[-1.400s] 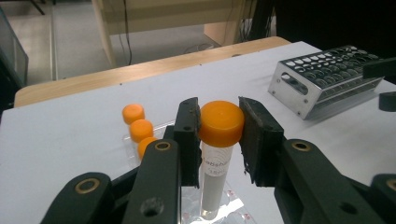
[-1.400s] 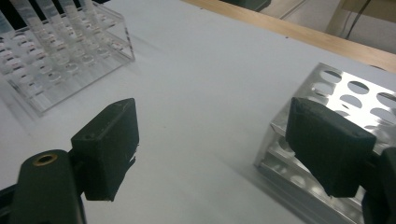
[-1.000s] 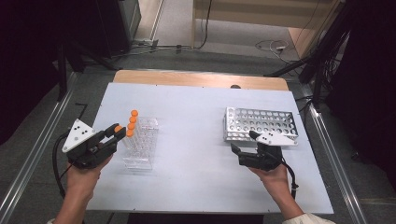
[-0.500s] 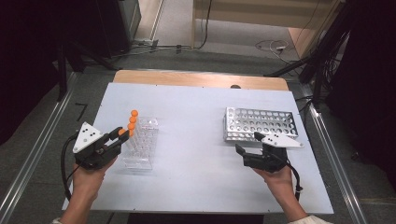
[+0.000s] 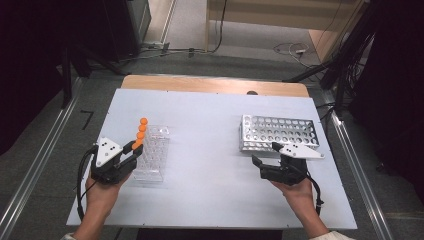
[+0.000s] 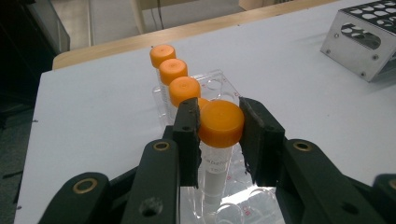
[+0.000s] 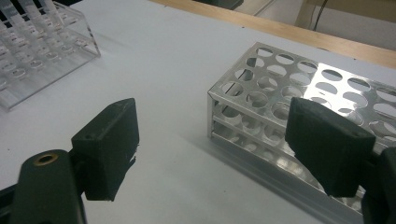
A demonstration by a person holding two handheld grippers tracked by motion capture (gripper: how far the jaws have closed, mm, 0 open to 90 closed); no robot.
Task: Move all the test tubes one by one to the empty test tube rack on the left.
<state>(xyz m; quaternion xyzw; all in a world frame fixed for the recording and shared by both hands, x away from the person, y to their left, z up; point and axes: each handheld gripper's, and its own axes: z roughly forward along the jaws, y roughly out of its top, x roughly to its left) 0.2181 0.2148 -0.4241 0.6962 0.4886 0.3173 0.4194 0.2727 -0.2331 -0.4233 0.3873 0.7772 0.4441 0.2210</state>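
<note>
We note left gripper [image 6: 218, 135] clamped on orange cap of nearest tube [image 6: 219, 125], tube seated in near corner of clear acrylic rack [image 5: 151, 152]. Grip taken at cap, likely for straight lift clear of well. Three more capped tubes [image 6: 173, 71] stand in row behind.

Right gripper [image 5: 267, 160] hangs just before metal rack [image 5: 277, 133], jaws wide apart, empty; we judge it waiting.

Bare white table [image 5: 210, 130] between racks gives open transfer path. Racks well inside table edges.
</note>
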